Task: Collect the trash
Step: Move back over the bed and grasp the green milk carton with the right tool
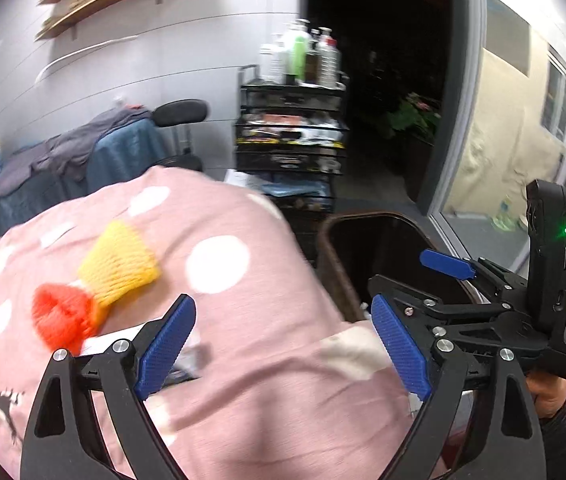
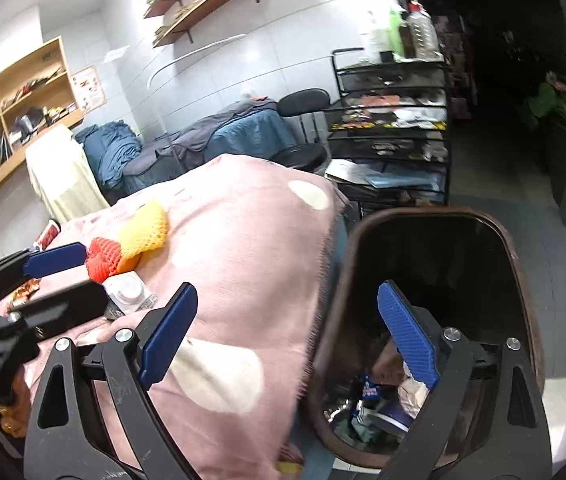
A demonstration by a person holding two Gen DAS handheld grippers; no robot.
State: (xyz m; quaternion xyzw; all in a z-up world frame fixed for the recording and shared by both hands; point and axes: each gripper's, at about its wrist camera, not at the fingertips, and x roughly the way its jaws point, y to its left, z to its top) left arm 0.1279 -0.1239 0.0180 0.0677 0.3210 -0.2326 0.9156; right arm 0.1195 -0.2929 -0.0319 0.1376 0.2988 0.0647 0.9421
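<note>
The left gripper (image 1: 283,344), black-framed with blue ribbed pads, is hanging wide apart and empty over the pink white-dotted blanket (image 1: 243,360). The right gripper (image 2: 287,344) is also spreading wide and carrying nothing, its left finger over the blanket edge and its right finger over the mouth of the brown open-topped trash bin (image 2: 523,264).

What the next grab turns on: the remaining litter is lying ahead and to the left of the left gripper. The orange foam fruit net (image 1: 63,318) is sitting nearest that tool, just beyond its left finger, with the yellow foam fruit net (image 1: 119,264) touching it on the far side; together they are running diagonally away from the tool. A white round-lidded plastic package (image 2: 127,290) is resting just beside the orange net, partly under the left gripper's finger as the right wrist view shows it. The left gripper is clearly the nearer one; the right is lying well apart from the nets, next to the bin.

The bin is standing against the blanket's right edge and is already holding crumpled wrappers at its bottom. Beyond it, a black wire cart (image 2: 395,128) with bottles and a black stool (image 2: 303,104) are standing clear of the path. Nothing is blocking the nets, though the soft blanket may be bunching under a closing finger.
</note>
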